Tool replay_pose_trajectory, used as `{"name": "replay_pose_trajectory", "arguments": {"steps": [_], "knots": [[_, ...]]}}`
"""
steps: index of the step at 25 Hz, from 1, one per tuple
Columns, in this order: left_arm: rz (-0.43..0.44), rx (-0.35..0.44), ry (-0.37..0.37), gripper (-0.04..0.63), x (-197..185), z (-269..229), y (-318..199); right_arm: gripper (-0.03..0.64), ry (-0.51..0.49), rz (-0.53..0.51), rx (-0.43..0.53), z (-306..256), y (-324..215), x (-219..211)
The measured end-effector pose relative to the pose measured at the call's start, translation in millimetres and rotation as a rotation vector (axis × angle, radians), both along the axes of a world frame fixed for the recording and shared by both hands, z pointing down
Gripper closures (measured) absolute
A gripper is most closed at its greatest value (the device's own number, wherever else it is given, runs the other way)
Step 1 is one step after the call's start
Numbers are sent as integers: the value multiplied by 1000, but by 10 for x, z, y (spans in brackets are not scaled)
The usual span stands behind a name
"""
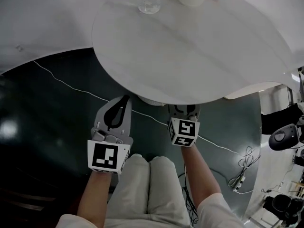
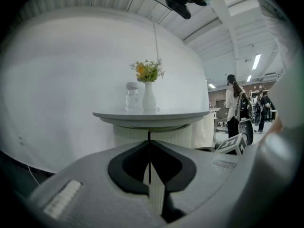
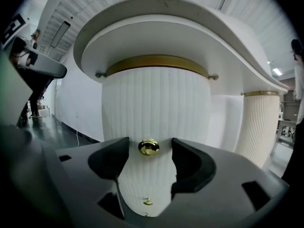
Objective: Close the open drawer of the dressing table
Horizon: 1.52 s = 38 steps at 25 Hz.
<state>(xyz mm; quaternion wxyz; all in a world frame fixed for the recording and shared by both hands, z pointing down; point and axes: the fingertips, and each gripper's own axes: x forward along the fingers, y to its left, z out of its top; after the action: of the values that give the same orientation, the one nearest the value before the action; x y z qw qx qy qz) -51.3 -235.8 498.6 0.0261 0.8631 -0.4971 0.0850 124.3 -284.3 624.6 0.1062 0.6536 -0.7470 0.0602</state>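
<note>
The drawer (image 3: 156, 109) is the curved, ribbed white front of the pedestal directly under the dressing table's top, and it fills the right gripper view. How far out it stands cannot be read from that view. In the head view only a pale curved edge shows just past the table (image 1: 190, 51) rim. A small round brass knob (image 3: 148, 147) sits on the front, and smaller knobs show lower down. By its look the drawer is rigid and light and should slide on runners. The glossy knob would be slippery to pinch, so a flat, square push on the ribbed face beside it, or against the knob itself, looks the better hold. The right gripper (image 3: 149, 158) has its jaws spread, with the knob between them and apparently untouched. The left gripper (image 2: 150, 151) hangs back from the table, its jaws pressed together on nothing. On top, a vase of flowers (image 2: 149, 95) and a glass jar (image 2: 131, 97) stand just beside each other, and a hard shove could rattle them.
</note>
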Motion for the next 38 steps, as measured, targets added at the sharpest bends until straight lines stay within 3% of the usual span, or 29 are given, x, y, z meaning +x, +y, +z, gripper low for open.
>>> {"name": "replay_pose_trajectory", "arguments": {"steps": [9, 22, 38], "knots": [[17, 60, 4, 575, 4, 41, 20, 339, 5, 18, 64, -35, 20, -14], [32, 2, -28, 576, -28, -511, 318, 341, 32, 20, -90, -388, 509, -21], [50, -48, -54, 575, -46, -1752, 516, 342, 56, -70, -217, -1807, 1105, -166]]}}
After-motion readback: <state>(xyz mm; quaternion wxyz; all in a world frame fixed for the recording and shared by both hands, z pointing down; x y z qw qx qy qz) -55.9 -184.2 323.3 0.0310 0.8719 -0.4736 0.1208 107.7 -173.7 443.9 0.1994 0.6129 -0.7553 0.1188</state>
